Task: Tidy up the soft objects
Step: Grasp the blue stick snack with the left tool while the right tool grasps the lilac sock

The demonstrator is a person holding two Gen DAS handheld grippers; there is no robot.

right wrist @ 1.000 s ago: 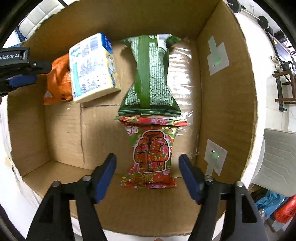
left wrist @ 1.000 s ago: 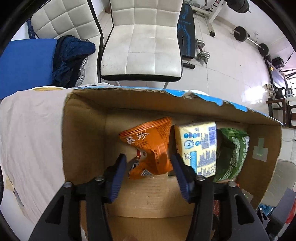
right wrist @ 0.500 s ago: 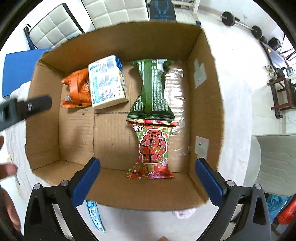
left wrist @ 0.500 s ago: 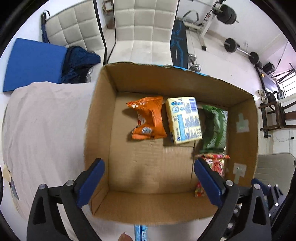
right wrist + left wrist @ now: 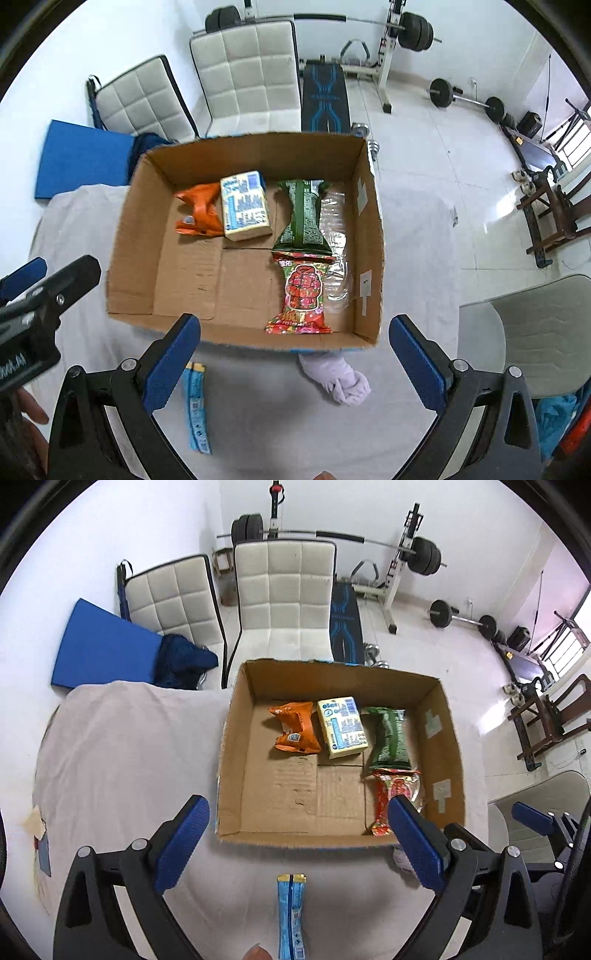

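Both tongs — left tongs (image 5: 295, 843) and right tongs (image 5: 293, 365) — hang released and empty above the cloth-covered surface (image 5: 122, 760), just short of the box (image 5: 371, 236). 4 packs already lie inside. 2 soft things remain outside: a blue pack (image 5: 195, 406) and a lilac sock (image 5: 338, 378) touching the box front. The step looks like picking next — lower 1 tongs over either, clench gently.

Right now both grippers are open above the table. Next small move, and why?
Probably lower the left gripper onto the blue packet. It lies on the cloth outside the cardboard box, lengthwise between that gripper's open fingers. The right gripper is also empty; the rolled white sock sits nearer it, so that could follow.
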